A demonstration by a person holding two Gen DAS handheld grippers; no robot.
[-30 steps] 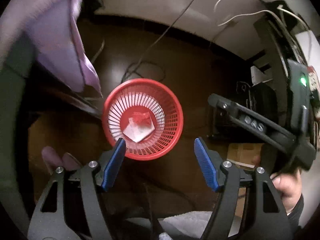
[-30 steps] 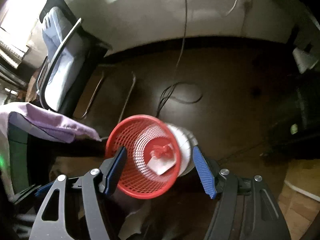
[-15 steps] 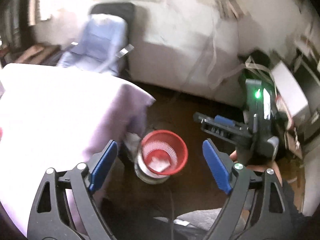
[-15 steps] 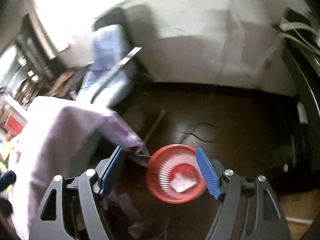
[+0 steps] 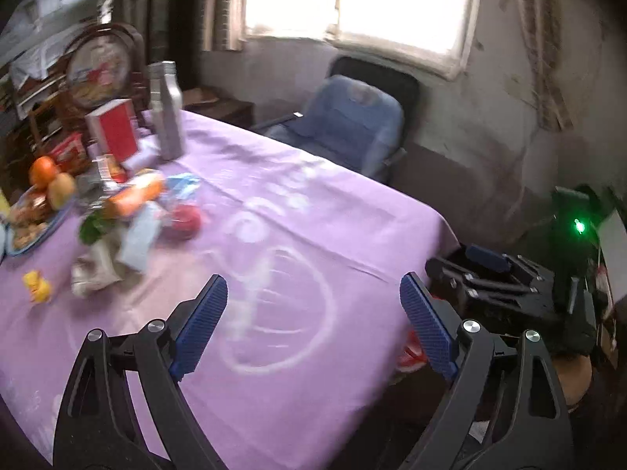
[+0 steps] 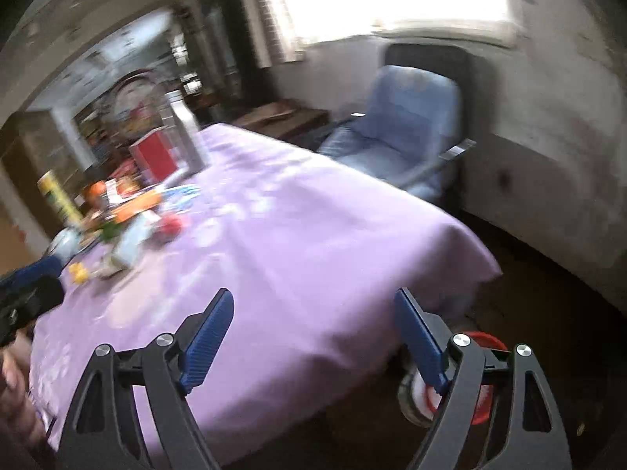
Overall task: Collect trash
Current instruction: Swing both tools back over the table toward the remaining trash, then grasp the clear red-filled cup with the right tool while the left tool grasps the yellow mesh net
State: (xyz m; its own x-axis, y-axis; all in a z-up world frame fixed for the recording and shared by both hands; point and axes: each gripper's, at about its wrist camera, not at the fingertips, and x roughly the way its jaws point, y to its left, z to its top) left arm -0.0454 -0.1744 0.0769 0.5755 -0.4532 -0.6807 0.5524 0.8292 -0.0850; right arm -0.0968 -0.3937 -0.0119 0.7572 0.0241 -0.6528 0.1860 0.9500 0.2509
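My left gripper [image 5: 313, 305] hangs open above the near part of the purple-clothed table [image 5: 313, 215], with nothing between its blue pads. My right gripper [image 6: 313, 313] hovers over the table's near corner; its jaws are opening and hold nothing. Blurred litter lies at the table's left: a crumpled pale wrapper [image 5: 94, 270], a light blue packet [image 5: 137, 239], a red lump [image 5: 184, 221], an orange packet [image 5: 133, 196] and a small yellow piece [image 5: 37, 286]. The red mesh basket [image 6: 486, 342] stands on the floor past the table corner, mostly hidden behind my right finger.
A silver bottle [image 5: 166, 113], a red box [image 5: 113, 129] and a plate of fruit [image 5: 39, 196] stand at the table's far left. A blue padded chair [image 5: 345, 125] sits beyond the table under a bright window. Dark floor lies to the right.
Both views swung up from the red basket on the floor to the table top as both grippers rose. Both pairs of jaws spread wider, still with nothing in them.
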